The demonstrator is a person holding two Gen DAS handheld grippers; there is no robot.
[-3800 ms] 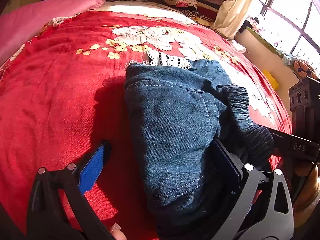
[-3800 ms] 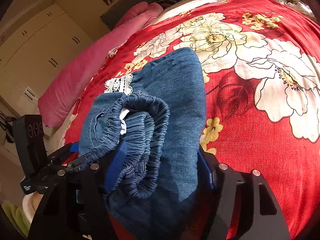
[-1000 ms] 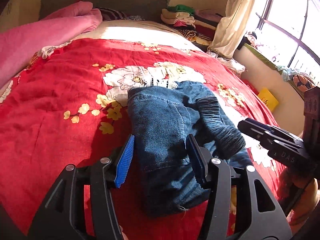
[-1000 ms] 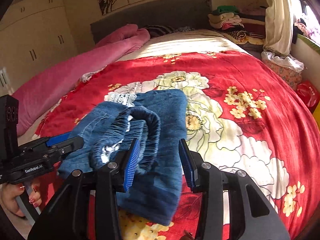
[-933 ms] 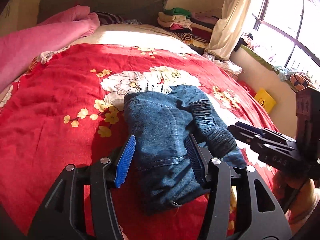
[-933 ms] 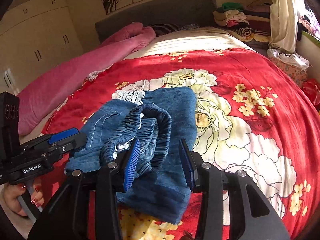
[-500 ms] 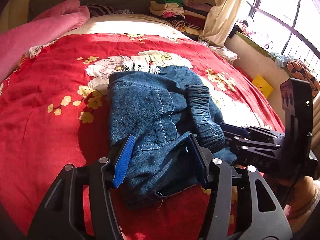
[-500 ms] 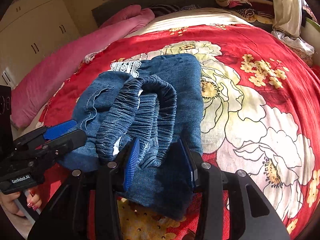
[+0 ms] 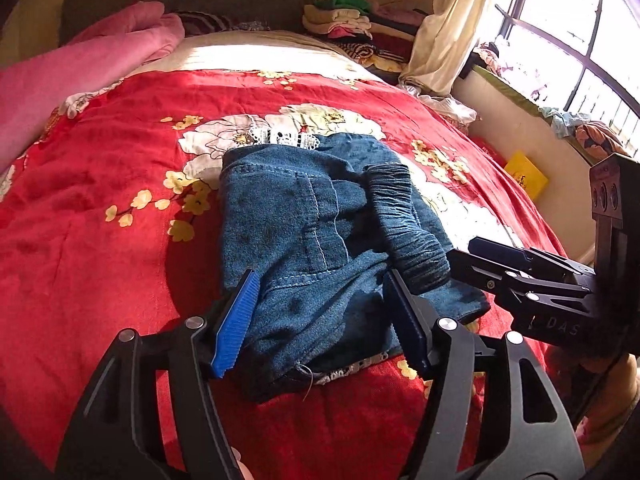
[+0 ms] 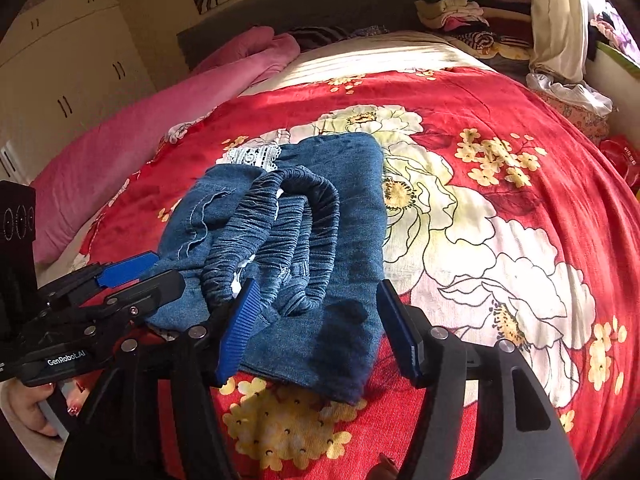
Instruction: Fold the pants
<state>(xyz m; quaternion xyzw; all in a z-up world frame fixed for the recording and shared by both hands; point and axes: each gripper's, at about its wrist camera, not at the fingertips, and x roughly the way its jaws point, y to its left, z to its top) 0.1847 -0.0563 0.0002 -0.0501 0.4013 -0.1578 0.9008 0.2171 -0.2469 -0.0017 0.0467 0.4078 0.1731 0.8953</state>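
Denim pants [image 9: 304,236] lie folded into a compact bundle near the middle of the bed, on a red floral blanket [image 9: 100,220]. Elastic gathered waistband [image 10: 296,232] sits on top of the bundle, curled in a loop; white lace trim [image 9: 280,138] peeks out at the far edge, and a second strip of lace shows under the near edge.

Left gripper [image 9: 320,320] hovers over the near end of the bundle, jaws apart and just widened, blue pads clear of the cloth; denim lies between and below them but is not pinched. Right gripper [image 10: 316,328] is likewise spread, jaws having just opened, with the near right corner of the bundle between them and nothing clamped. Each gripper shows in the other's view, close beside the bundle, on opposite sides.

Pink quilt [image 10: 132,136] runs along the left side of the bed. Stack of folded clothes [image 9: 348,16] sits at the head, beside a pale curtain [image 9: 452,28]. Window [image 9: 580,20] is bright at right. Cream wardrobe doors [image 10: 60,68] stand beyond the quilt.
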